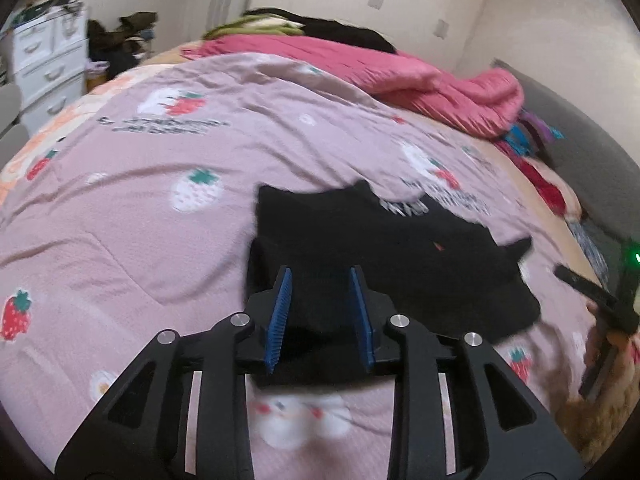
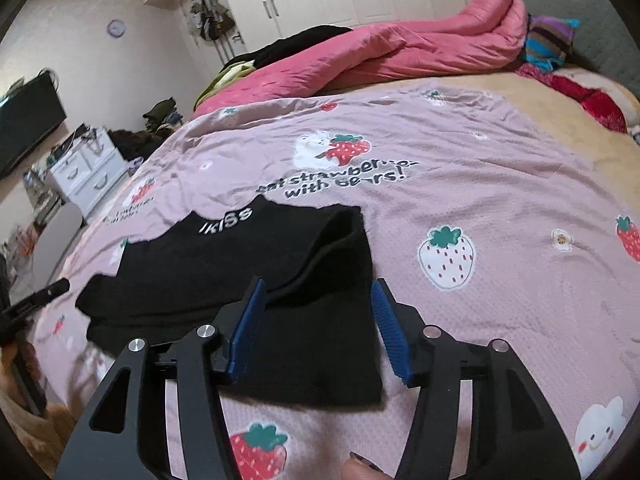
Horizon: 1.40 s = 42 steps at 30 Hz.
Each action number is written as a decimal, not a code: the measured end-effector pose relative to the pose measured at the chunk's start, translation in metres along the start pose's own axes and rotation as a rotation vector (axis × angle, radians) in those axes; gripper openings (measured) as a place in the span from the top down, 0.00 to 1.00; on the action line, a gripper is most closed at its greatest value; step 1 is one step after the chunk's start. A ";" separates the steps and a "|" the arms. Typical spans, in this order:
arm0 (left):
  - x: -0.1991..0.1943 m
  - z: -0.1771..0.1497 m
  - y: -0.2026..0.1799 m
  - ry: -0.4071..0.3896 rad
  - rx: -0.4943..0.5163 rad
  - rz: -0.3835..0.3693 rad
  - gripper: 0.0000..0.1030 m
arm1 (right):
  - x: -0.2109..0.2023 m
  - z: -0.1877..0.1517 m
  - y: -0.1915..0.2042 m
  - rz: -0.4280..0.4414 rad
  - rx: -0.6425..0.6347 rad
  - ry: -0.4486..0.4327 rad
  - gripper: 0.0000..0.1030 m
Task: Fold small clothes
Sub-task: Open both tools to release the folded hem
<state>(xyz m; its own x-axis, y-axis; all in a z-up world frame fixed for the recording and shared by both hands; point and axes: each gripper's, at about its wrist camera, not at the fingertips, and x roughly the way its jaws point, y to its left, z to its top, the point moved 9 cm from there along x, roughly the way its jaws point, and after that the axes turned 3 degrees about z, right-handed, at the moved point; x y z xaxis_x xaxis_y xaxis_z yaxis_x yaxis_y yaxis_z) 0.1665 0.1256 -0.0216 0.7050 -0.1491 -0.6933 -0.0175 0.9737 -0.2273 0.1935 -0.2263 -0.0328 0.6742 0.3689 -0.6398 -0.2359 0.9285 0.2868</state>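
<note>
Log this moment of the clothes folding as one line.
stage: fold laid down | item: black knit garment with white lettering, folded on pink strawberry-print bedsheet | left gripper: open above garment | right gripper: open above garment

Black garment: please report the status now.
Both grippers open, left gripper, right gripper. Black garment folded, flat on pink bedspread. Nothing in the way.

Open pink strawberry-print cotton bedcover (image 2: 460, 184) lay clear around the folded black knit garment (image 2: 256, 280) — a rumpled pink quilt (image 2: 400, 52) blocked the far side.
</note>
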 end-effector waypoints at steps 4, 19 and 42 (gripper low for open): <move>0.010 -0.032 -0.029 0.084 0.071 -0.051 0.80 | 0.011 -0.018 0.011 0.010 -0.046 0.057 0.66; 0.056 -0.055 -0.046 0.170 0.119 -0.021 0.74 | 0.077 -0.032 0.020 -0.058 -0.085 0.193 0.67; 0.093 0.046 -0.011 0.064 0.021 0.015 0.56 | 0.121 0.030 0.018 -0.063 -0.116 0.129 0.67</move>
<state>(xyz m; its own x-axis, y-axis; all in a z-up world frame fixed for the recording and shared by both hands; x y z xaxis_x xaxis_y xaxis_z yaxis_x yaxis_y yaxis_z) 0.2647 0.1092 -0.0523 0.6582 -0.1446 -0.7388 -0.0120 0.9792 -0.2023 0.2918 -0.1662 -0.0831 0.5964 0.3055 -0.7423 -0.2801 0.9458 0.1643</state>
